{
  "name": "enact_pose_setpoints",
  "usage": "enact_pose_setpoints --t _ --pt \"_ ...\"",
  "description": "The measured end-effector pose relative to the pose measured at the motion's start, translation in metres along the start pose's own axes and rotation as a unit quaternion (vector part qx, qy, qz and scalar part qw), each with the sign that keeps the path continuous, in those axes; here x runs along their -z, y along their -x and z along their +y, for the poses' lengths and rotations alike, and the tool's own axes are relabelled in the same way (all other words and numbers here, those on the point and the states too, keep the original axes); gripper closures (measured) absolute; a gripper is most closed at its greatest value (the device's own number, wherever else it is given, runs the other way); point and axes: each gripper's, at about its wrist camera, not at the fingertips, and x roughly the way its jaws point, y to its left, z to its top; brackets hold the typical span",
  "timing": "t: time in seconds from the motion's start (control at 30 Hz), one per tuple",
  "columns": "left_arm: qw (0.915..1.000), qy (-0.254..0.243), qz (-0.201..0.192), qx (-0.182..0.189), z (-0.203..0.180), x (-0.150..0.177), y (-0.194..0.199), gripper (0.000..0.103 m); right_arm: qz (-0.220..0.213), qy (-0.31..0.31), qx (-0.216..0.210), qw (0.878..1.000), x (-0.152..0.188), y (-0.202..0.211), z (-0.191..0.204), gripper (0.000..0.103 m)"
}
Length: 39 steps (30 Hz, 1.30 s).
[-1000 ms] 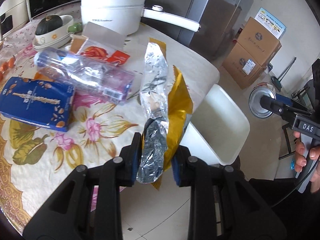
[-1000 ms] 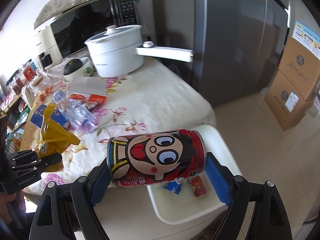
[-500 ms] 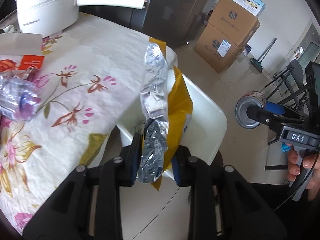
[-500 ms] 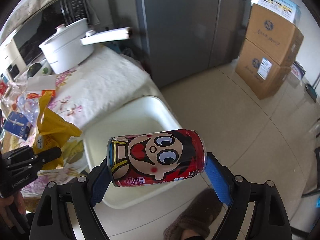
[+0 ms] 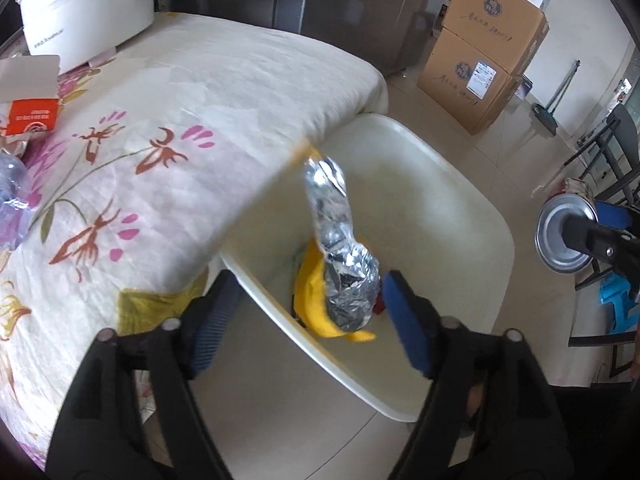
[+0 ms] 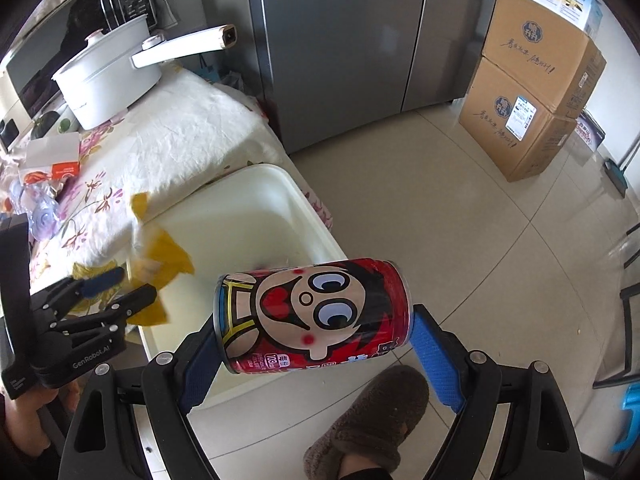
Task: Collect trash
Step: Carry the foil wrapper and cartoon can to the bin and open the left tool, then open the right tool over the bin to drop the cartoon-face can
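Dropping trash into the bin

The left gripper is opening above the white bin, the foil wrapper loose between its jaws and falling in. The right gripper grasps the can endwise over the bin's edge; it likely needs to move inward, then release. The bin's bottom is mostly hidden.

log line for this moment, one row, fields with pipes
left gripper: jaws opening, yellow foil wrapper dropping free over white bin | right gripper: shut on red can beside bin
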Motion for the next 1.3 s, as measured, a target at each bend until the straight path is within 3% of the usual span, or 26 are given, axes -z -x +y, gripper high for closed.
enact_pose_setpoints --t 0.27,0.63,0.87,1.0,1.3 --pt "0.9996 0.026 0.001 -0.002 0.026 0.004 0.016 0.022 0.002 0.005 0.001 1.000 -0.006 -0.005 0.007 0.014" --pt "0.9995 0.025 -0.005 -0.019 0.034 0.006 0.032 0.021 0.034 0.006 0.021 0.999 -0.017 -0.030 0.027 0.014" --pt "0.9975 0.056 -0.015 -0.040 0.069 0.011 0.059 0.019 0.042 -0.003 0.014 0.999 -0.026 -0.037 0.041 0.013" --pt "0.9951 0.084 -0.021 -0.046 0.087 0.012 0.075 0.008 0.052 -0.027 -0.009 0.998 -0.031 -0.036 0.050 0.013" --pt "0.9920 0.096 -0.031 -0.076 0.113 0.019 0.107 0.001 0.002 -0.017 -0.039 0.999 -0.044 -0.004 0.087 0.007"
